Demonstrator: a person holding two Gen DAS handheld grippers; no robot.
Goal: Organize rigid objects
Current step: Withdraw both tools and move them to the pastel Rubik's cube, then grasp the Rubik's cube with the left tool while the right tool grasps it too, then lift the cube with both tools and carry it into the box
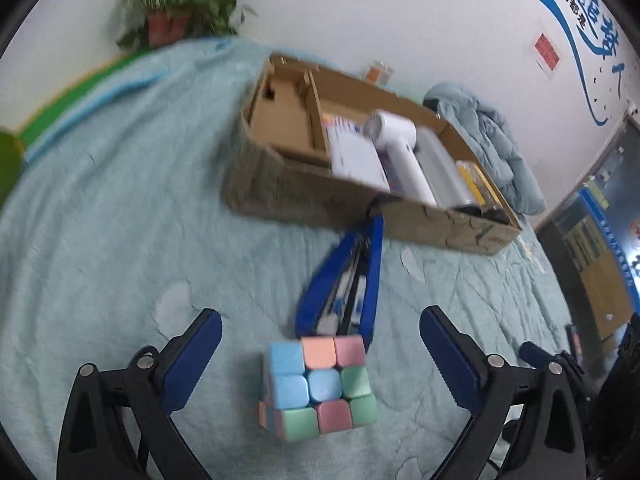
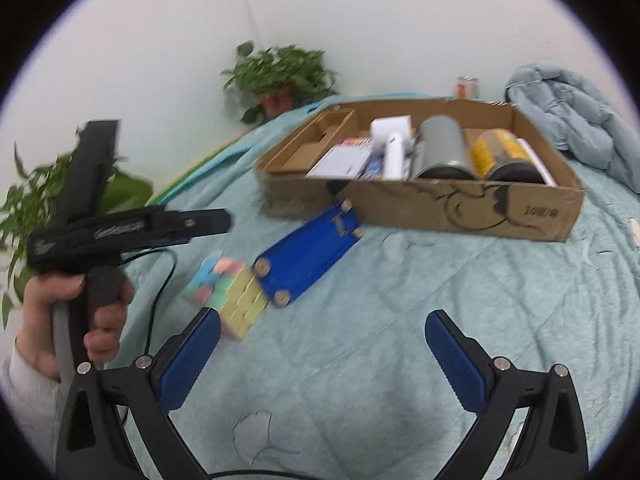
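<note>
A pastel puzzle cube (image 1: 320, 388) lies on the teal quilt between the spread fingers of my left gripper (image 1: 320, 314), which is open and not touching it. Just beyond the cube lies a blue folding tool (image 1: 344, 280), reaching toward the cardboard box (image 1: 304, 196). In the right wrist view the cube (image 2: 226, 296) and the blue tool (image 2: 308, 252) sit ahead and to the left of my right gripper (image 2: 323, 316), which is open with only quilt between its fingers. The box (image 2: 460, 212) holds a white handheld device (image 2: 394, 148), a grey can (image 2: 440, 148), a yellow can (image 2: 504, 152) and flat white packs.
A hand (image 2: 72, 320) holds the left gripper's handle at the left. Potted plants (image 2: 280, 72) stand by the wall behind the bed. A crumpled pale blue jacket (image 2: 572, 108) lies right of the box, with a small jar (image 2: 466, 86) behind it. The box's left compartment (image 1: 280, 120) holds nothing.
</note>
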